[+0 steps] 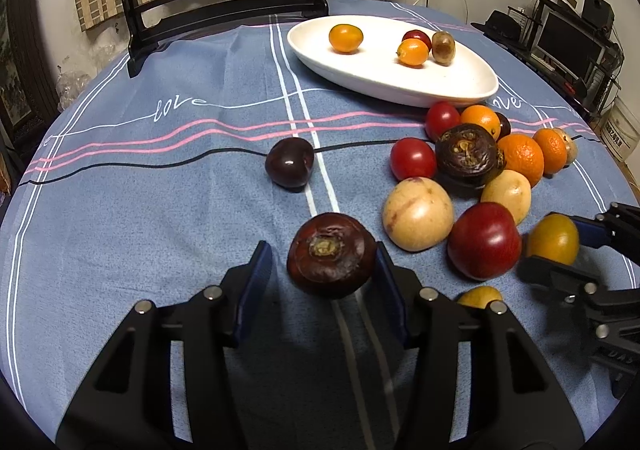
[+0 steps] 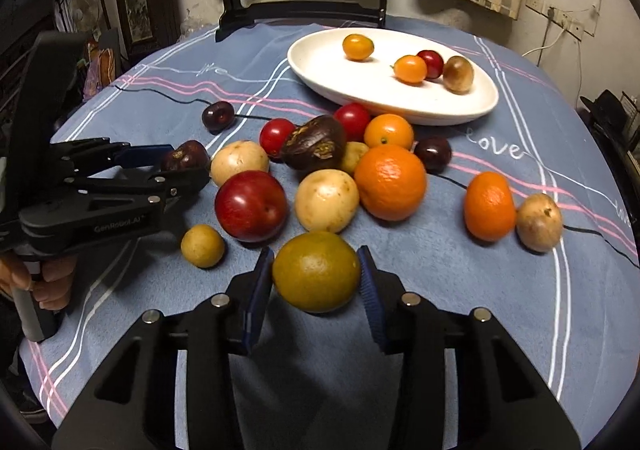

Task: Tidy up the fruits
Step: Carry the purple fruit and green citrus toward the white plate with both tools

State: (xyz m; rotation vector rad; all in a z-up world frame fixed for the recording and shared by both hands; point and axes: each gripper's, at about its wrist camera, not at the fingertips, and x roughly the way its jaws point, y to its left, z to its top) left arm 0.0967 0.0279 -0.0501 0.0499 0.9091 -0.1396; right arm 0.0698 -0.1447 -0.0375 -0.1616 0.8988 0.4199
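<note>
Blue cloth with white, pink and black stripes covers the table [image 1: 160, 177], and the fruits lie scattered over its right half. At the far side sits a white oval plate [image 1: 400, 85] already carrying two small orange fruits, a red one and a brownish one. The left claw [image 1: 324, 278] straddles a dark maroon mangosteen [image 1: 330, 254]; its right pad touches the fruit, while a gap shows between the left pad and the skin, so it is not clamped. The right claw [image 2: 316, 282] is clenched on a greenish-yellow citrus fruit [image 2: 316, 270], with both blue pads pressing its sides. Just beyond that citrus sit a red plum [image 2: 251, 205] and a pale yellow fruit [image 2: 326, 199], touching each other, with a big orange [image 2: 390, 181] beside them. A second mangosteen [image 2: 314, 147] leans tilted among small red fruits behind. A tangerine [image 2: 489, 205] and a brownish fruit [image 2: 539, 221] lie apart to the right, near each other. A dark plum [image 1: 289, 163] rests alone by the white stripe, well apart from the pile. A hand [image 2: 36, 282] grips the left claw's handle at the left edge of the right wrist view.
</note>
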